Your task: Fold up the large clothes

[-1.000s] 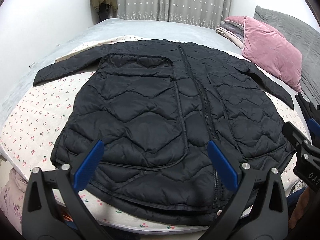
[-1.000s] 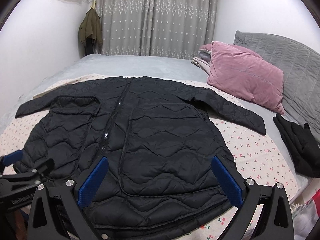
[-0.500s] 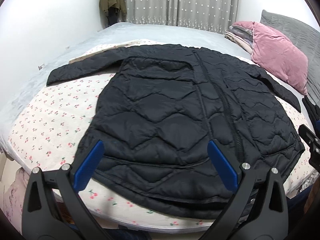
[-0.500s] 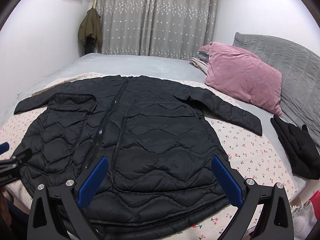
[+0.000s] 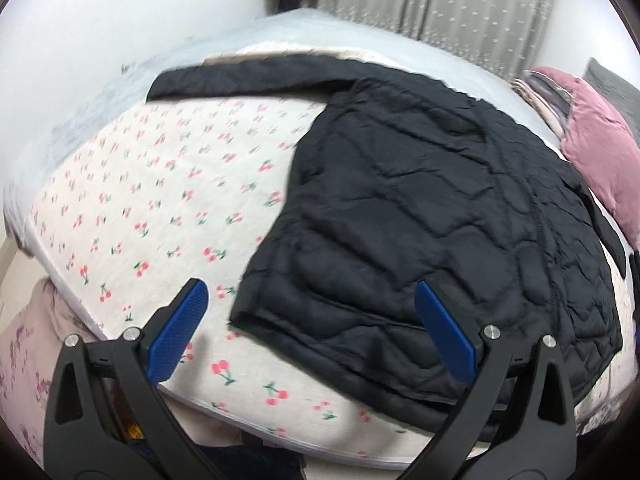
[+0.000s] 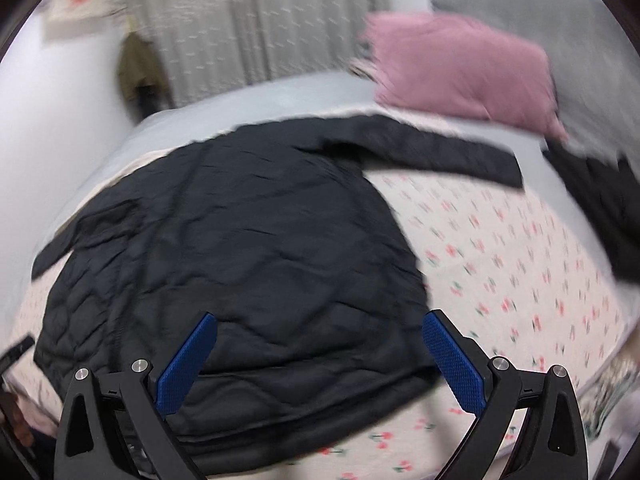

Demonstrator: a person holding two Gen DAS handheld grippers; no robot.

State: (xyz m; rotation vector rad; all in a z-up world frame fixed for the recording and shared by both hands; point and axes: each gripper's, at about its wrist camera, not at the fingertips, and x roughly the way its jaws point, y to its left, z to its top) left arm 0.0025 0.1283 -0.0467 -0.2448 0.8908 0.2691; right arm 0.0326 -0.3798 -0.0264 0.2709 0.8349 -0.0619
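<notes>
The black coat (image 5: 440, 208) lies flat on the bed (image 5: 160, 200) (cherry print); left tongs (image 5: 312, 336) and right tongs (image 6: 320, 364) gape wide, holding nothing.

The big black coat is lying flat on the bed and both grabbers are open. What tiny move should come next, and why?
Probably lower the left gripper onto the coat's near hem corner and close on it. Both grippers are open and hold nothing; the right gripper hovers over the other end of the hem. The coat lies spread flat on the cherry-print sheet, sleeves out, so a fold likely starts by gripping its edge.
</notes>
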